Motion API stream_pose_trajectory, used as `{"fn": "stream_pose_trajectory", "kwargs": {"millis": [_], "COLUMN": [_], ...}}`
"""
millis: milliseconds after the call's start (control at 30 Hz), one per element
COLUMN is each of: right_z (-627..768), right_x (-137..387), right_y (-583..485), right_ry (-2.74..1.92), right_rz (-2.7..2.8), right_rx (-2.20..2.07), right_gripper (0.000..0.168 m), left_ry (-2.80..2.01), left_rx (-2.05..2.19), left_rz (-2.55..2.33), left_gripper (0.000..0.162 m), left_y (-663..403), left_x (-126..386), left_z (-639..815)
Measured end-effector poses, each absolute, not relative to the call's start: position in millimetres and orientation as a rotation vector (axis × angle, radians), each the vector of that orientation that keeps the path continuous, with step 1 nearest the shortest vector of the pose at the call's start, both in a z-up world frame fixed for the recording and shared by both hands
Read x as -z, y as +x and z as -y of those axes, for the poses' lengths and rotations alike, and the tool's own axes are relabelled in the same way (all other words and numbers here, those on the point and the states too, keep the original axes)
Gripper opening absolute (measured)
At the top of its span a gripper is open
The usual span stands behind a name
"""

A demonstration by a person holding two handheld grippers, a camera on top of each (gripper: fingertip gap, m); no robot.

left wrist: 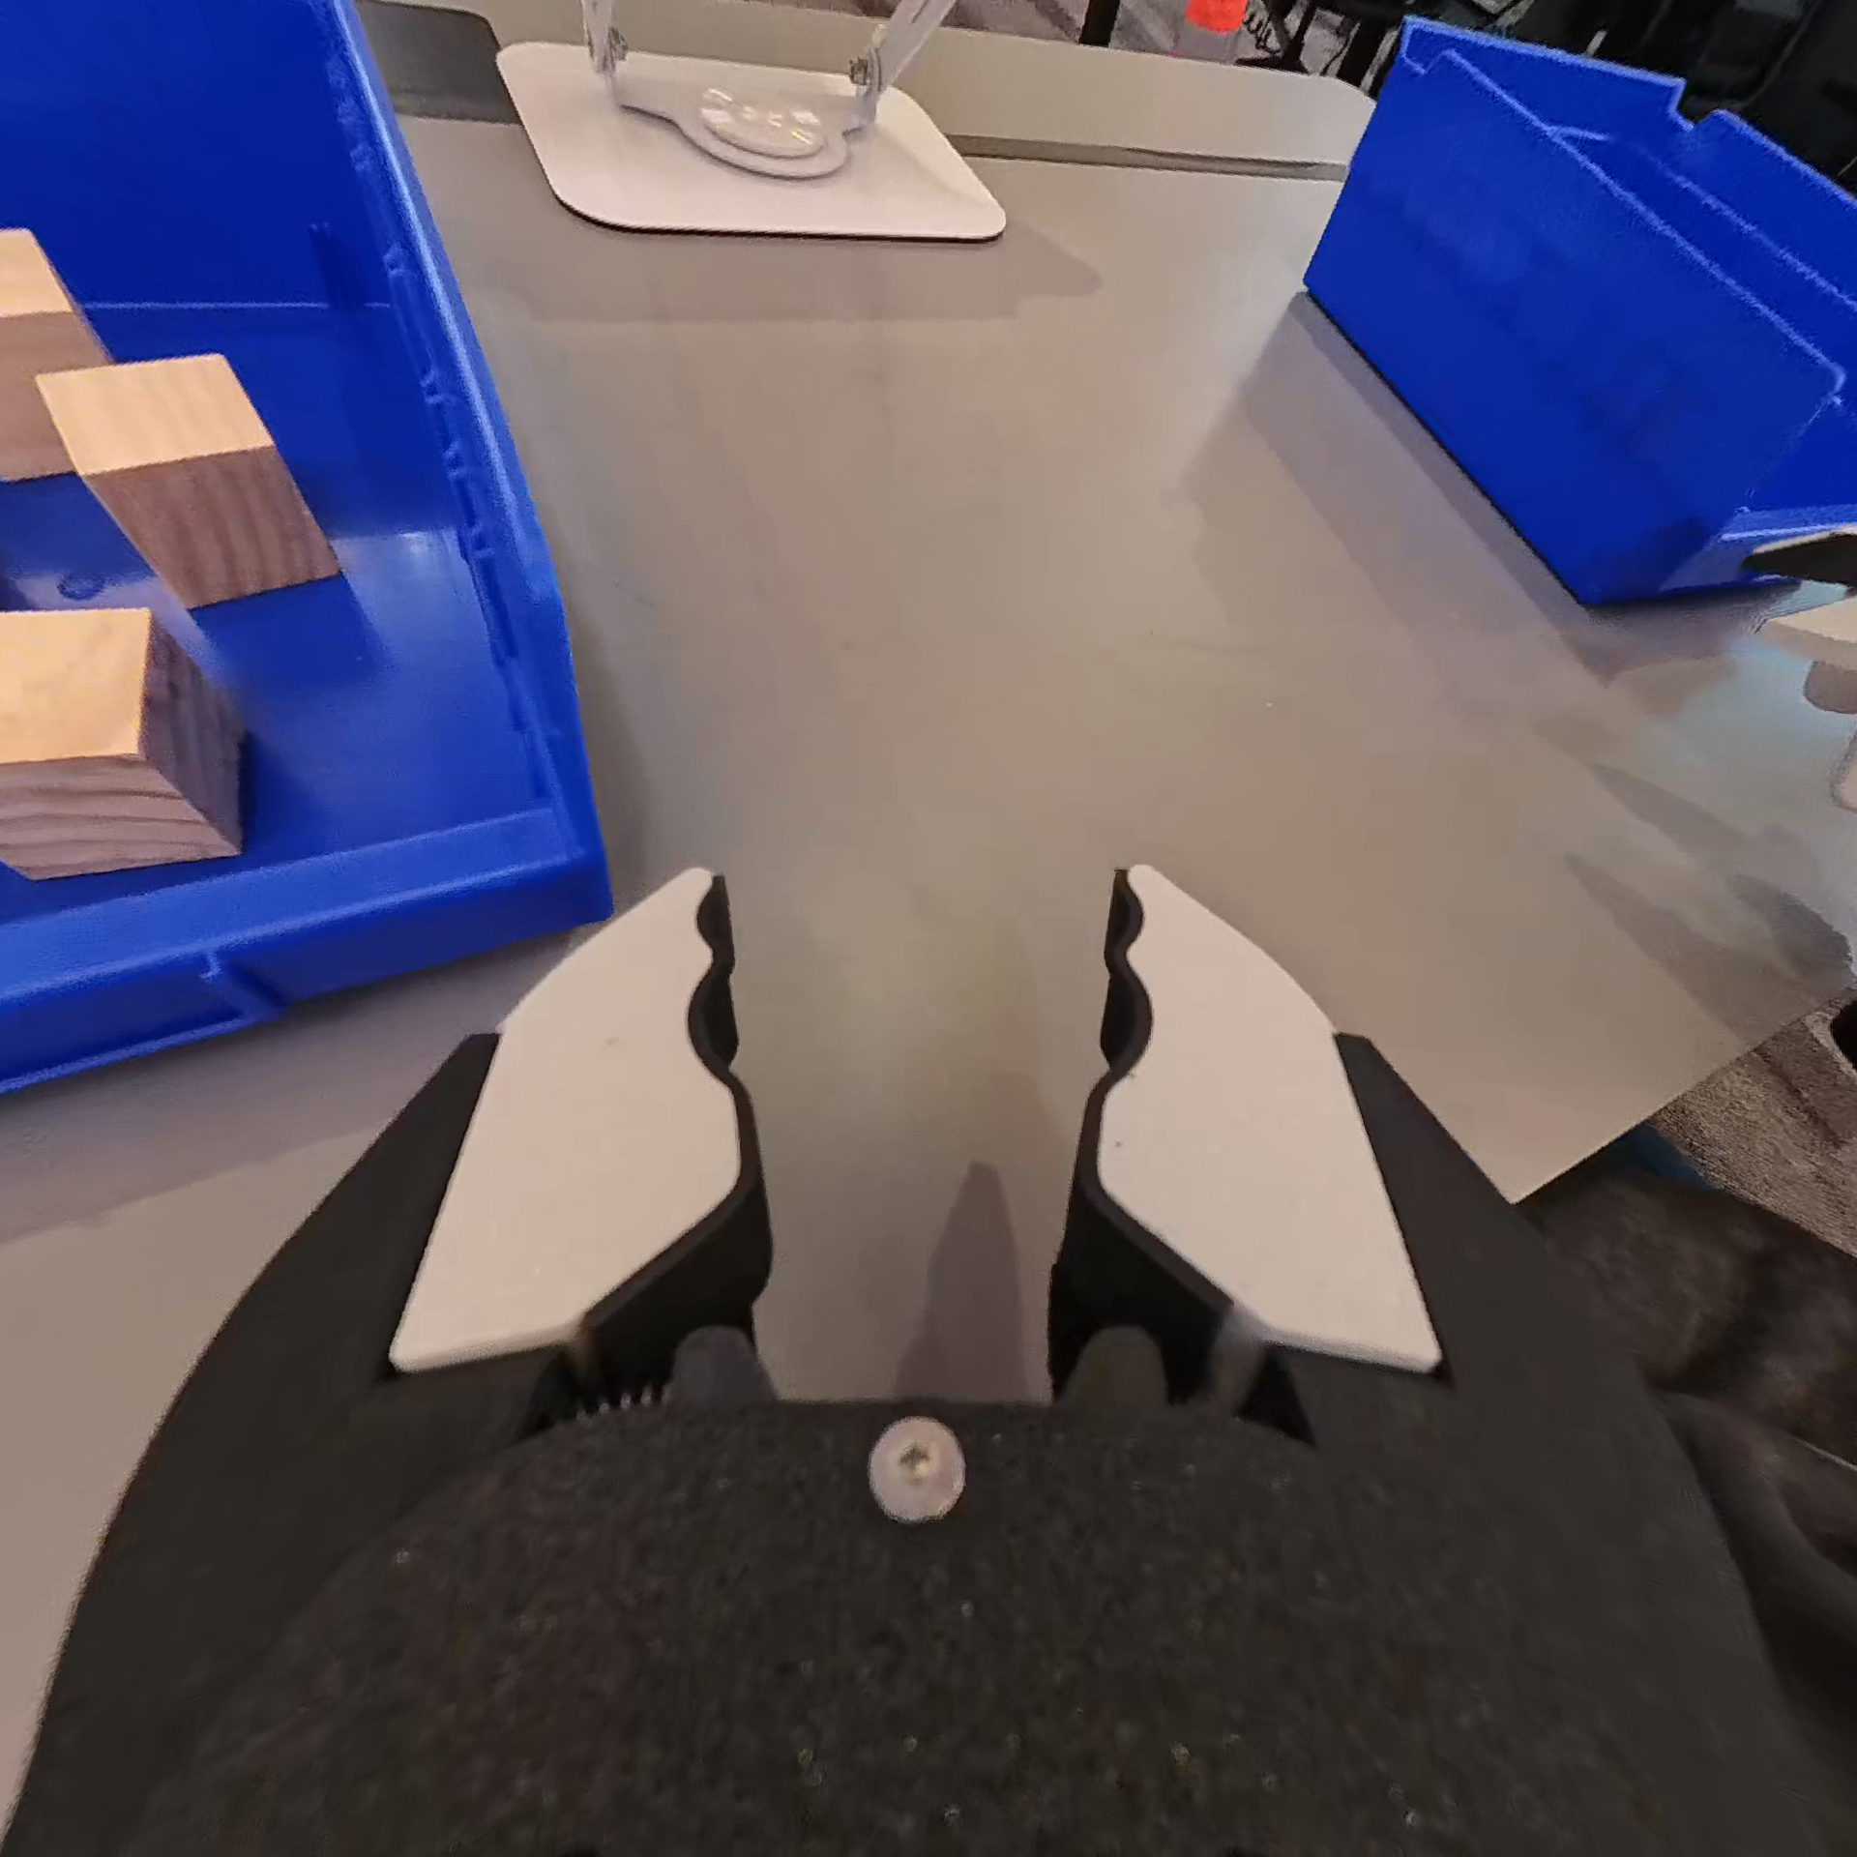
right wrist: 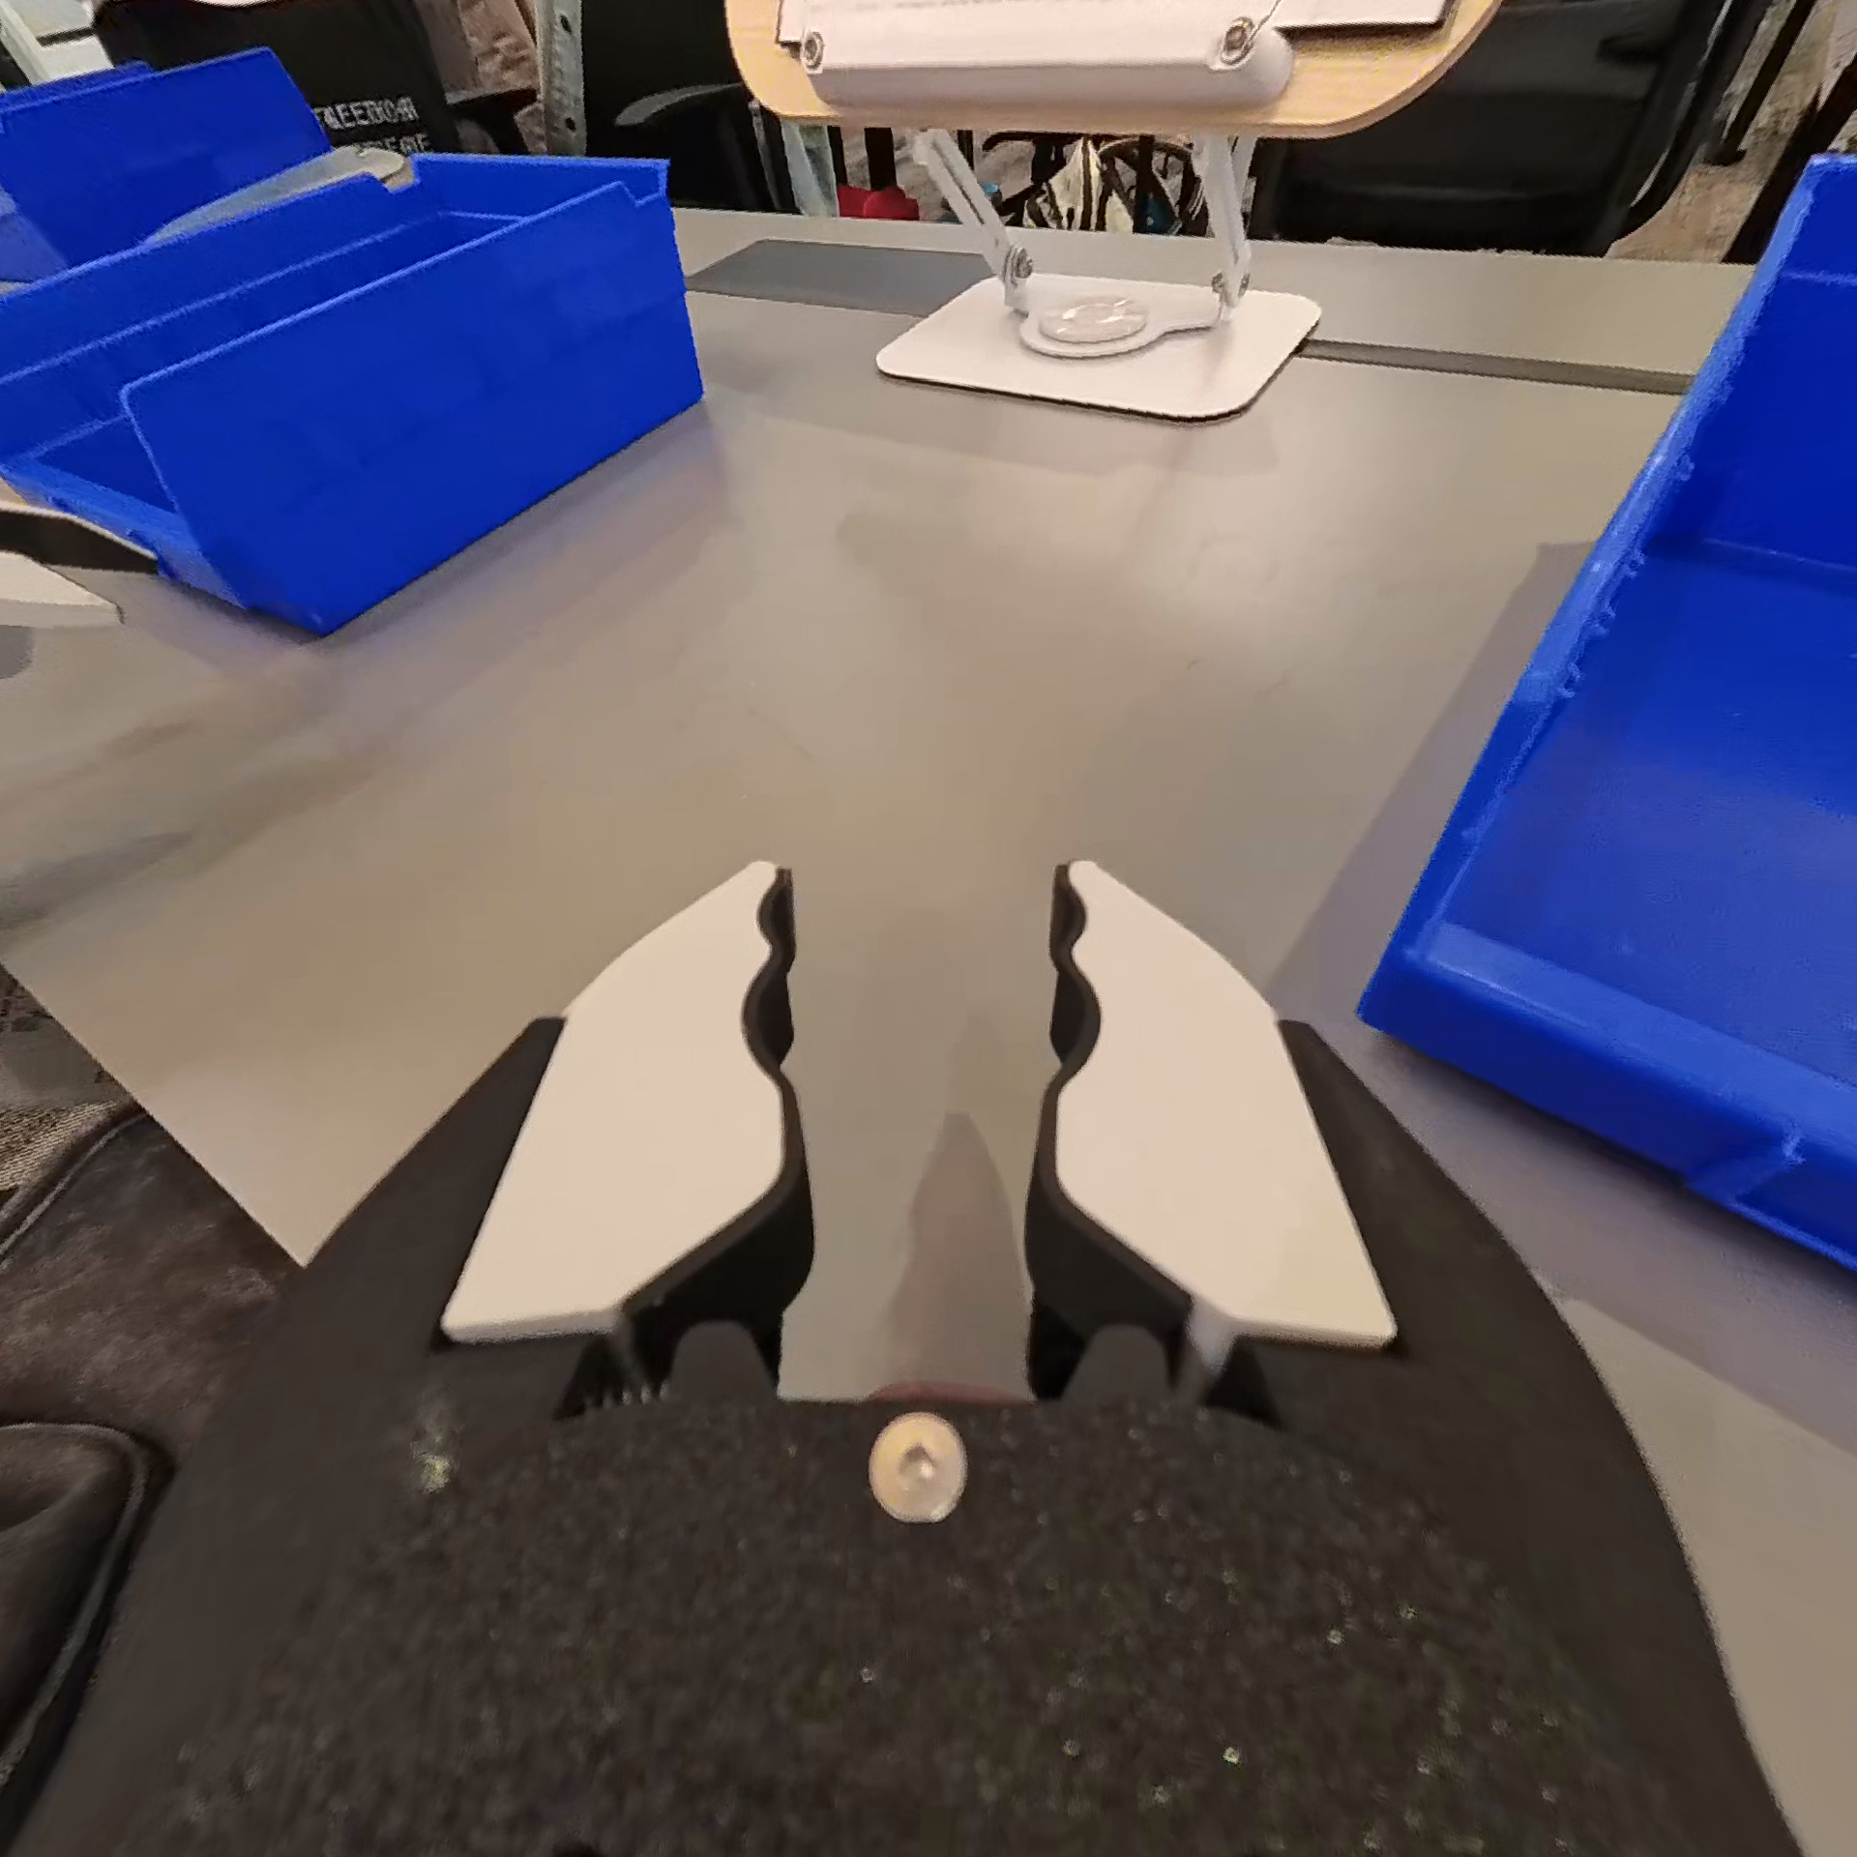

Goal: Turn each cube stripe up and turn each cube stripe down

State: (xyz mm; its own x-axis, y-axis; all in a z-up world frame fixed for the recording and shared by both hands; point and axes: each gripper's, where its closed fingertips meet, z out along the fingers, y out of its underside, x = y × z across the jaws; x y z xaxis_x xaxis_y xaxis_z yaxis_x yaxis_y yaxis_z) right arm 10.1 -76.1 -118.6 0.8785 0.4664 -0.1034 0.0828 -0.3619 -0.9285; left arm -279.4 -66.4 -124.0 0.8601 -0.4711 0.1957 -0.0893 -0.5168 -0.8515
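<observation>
While cubes [left wrist: 186,477] sit leftward, the left claw [left wrist: 916,889] gapes.

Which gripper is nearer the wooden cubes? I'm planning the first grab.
Left. The left gripper hovers open beside the blue bin holding the wooden cubes. The right gripper hangs over bare table; its view shows no cubes.
</observation>
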Motion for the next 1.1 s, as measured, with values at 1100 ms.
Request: {"fn": "stream_pose_trajectory", "kwargs": {"millis": [1100], "right_z": [88.8], "right_x": [115.7], "right_y": [-2.4], "right_ry": [-1.927], "right_rz": [0.498], "right_rx": [-0.429], "right_gripper": [0.043], "left_ry": [-2.796], "left_rx": [0.082], "left_rz": [-0.381], "left_gripper": [0.057], "left_y": [-419.9], "left_x": [160.0], "left_z": [-62.0]}}
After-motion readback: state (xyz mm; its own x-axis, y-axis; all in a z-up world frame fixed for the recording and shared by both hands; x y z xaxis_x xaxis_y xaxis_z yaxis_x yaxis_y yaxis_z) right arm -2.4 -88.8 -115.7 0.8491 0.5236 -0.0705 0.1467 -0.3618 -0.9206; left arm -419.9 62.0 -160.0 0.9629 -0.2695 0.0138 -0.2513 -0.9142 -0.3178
